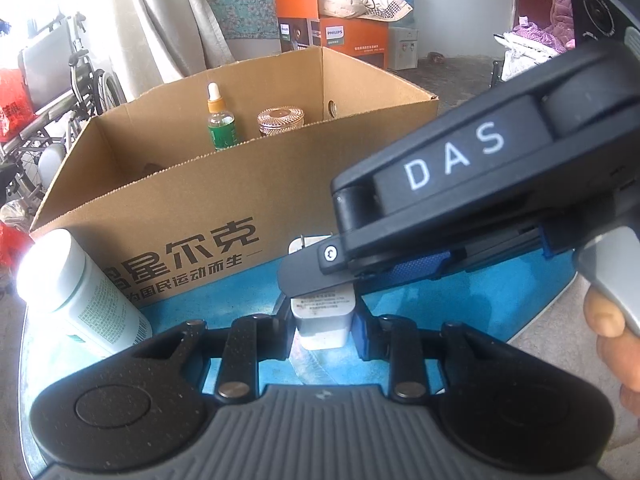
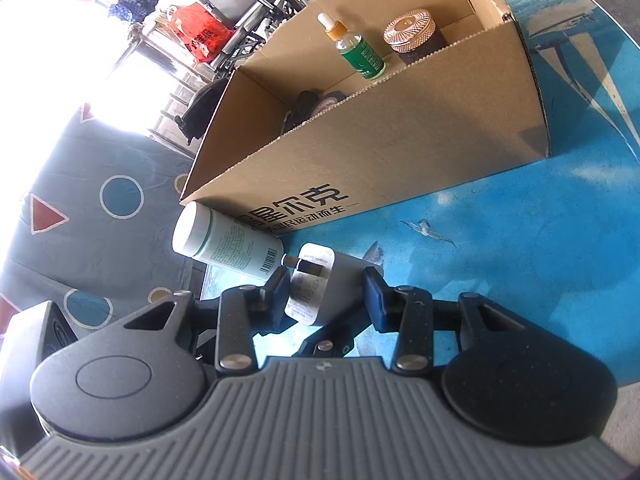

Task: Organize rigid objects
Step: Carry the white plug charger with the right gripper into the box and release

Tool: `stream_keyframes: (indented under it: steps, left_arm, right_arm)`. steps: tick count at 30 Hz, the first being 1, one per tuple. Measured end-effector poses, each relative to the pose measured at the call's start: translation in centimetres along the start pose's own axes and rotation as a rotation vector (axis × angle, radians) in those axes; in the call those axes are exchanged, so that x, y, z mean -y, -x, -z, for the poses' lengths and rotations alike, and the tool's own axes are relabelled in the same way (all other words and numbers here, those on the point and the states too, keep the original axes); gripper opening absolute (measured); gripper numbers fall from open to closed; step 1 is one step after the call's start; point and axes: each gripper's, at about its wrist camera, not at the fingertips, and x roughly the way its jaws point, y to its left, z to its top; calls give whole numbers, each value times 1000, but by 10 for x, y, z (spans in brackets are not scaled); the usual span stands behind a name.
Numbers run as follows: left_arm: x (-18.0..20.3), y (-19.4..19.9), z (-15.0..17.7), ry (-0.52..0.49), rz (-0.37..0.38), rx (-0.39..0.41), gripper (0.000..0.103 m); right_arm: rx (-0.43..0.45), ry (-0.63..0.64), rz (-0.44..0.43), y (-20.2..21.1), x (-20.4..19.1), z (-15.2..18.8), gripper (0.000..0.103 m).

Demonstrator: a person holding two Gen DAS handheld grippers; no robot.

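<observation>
Bright window glare (image 2: 80,52), grey curtain (image 1: 168,20), folded wheelchair (image 1: 60,92), possibly floral wall hanging (image 1: 248,4)

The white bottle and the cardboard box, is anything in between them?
Nothing. In the right wrist view, the white bottle lies on its side right against the cardboard box, with no visible gap; the white charger sits nearer, between the fingers.

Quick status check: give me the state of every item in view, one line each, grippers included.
Charger: upright on the table, prongs up, between both grippers' fingers.
White bottle: upright on the table, cap on, outside the box.
Box: open-topped, on the table.
Dropper bottle: upright in the box, capped.
Copper-lidded jar: upright in the box, lid on.
Left gripper: fingers flank the charger; contact unclear.
Right gripper: open around the charger.
</observation>
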Motion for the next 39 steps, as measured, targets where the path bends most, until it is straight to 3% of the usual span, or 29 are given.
stream_keyframes:
  steps: [10, 14, 20, 25, 30, 39]
  left_arm:
    - [0, 50, -14, -10, -72, 111, 29]
    - [-7, 65, -36, 1, -99, 154, 30]
    - [-30, 61, -87, 53, -82, 167, 30]
    - [-60, 19, -130, 139, -31, 71, 29]
    - [-87, -47, -150, 215, 6, -86, 29]
    - [-110, -121, -150, 300, 13, -272, 29]
  right_arm:
    - [82, 102, -56, 34, -40, -4, 39]
    - [116, 168, -78, 46, -62, -19, 39]
    - [143, 265, -73, 54, -89, -66, 40]
    - [88, 266, -40, 29, -88, -125, 40]
    - [-30, 196, -5, -22, -60, -176, 40]
    - [-202, 111, 42, -98, -16, -203, 40]
